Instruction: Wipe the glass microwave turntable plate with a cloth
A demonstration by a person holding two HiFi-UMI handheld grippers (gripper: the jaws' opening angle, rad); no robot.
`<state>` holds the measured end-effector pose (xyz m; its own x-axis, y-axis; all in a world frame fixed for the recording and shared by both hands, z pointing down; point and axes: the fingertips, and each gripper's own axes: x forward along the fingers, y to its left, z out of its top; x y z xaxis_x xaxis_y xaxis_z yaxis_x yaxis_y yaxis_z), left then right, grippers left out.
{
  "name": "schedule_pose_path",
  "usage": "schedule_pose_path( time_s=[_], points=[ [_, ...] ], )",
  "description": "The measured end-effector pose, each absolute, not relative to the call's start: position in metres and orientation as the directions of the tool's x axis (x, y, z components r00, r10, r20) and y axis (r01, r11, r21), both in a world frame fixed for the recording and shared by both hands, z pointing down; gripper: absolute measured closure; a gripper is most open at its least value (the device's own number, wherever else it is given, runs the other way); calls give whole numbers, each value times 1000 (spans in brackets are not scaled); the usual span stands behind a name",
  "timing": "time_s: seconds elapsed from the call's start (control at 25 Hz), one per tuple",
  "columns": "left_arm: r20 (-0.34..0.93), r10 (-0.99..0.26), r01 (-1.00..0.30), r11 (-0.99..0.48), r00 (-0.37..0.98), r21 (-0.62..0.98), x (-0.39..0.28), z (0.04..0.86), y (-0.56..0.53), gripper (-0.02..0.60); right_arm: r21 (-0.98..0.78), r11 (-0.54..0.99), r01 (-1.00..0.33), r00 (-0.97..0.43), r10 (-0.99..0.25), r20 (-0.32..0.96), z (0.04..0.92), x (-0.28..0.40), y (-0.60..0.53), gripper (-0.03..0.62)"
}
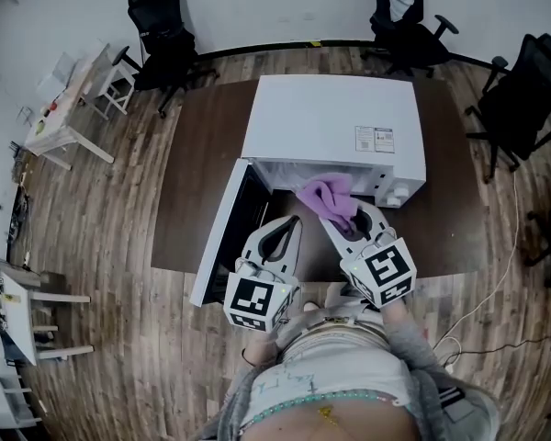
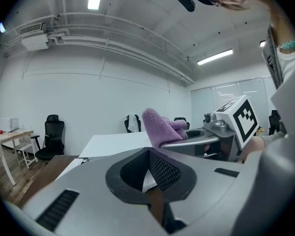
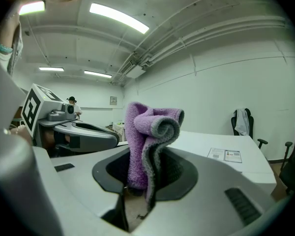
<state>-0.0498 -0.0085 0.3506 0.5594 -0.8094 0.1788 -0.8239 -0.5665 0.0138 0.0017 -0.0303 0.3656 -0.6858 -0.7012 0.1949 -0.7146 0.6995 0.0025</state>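
Brown table (image 1: pixel 188 182) is carrying one white microwave (image 1: pixel 331 122), its door (image 1: pixel 222 237) hanging open just ahead of two grippers. Right gripper (image 1: pixel 349 220) is clamping one purple cloth (image 1: pixel 329 196), which is bunching above its jaws. Left gripper (image 1: pixel 296 221), alongside, is sitting closed and empty.

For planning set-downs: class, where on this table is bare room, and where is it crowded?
Bare: tabletop left of the microwave, a narrower strip right of it. Crowded: by the open door, where left tongs, right tongs and cloth are.
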Motion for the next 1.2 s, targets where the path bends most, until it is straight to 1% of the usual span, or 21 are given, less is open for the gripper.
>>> schedule_pose_path(
  time_s=[0.2, 0.32, 0.44, 0.8, 1.2],
  points=[
    [184, -795, -808, -589, 577, -7, -26, 342, -38, 571, 3, 697, -717, -684, -705, 191, 357, 21, -56, 480],
    [198, -779, -796, -605, 595, 9, -9, 346, -49, 572, 2, 684, -730, -671, -716, 194, 359, 38, -65, 480],
    [188, -753, -773, -632, 631, 62, 10, 348, -59, 571, -9, 658, -753, -646, -738, 195, 362, 60, -70, 480],
    [199, -687, -709, -703, 699, 61, 68, 360, -68, 571, -20, 563, -826, -555, -808, 198, 375, 128, -74, 480],
    [212, -616, -637, -770, 759, 41, 88, 359, -81, 571, -36, 438, -898, -436, -880, 189, 374, 163, -78, 480]
  ],
)
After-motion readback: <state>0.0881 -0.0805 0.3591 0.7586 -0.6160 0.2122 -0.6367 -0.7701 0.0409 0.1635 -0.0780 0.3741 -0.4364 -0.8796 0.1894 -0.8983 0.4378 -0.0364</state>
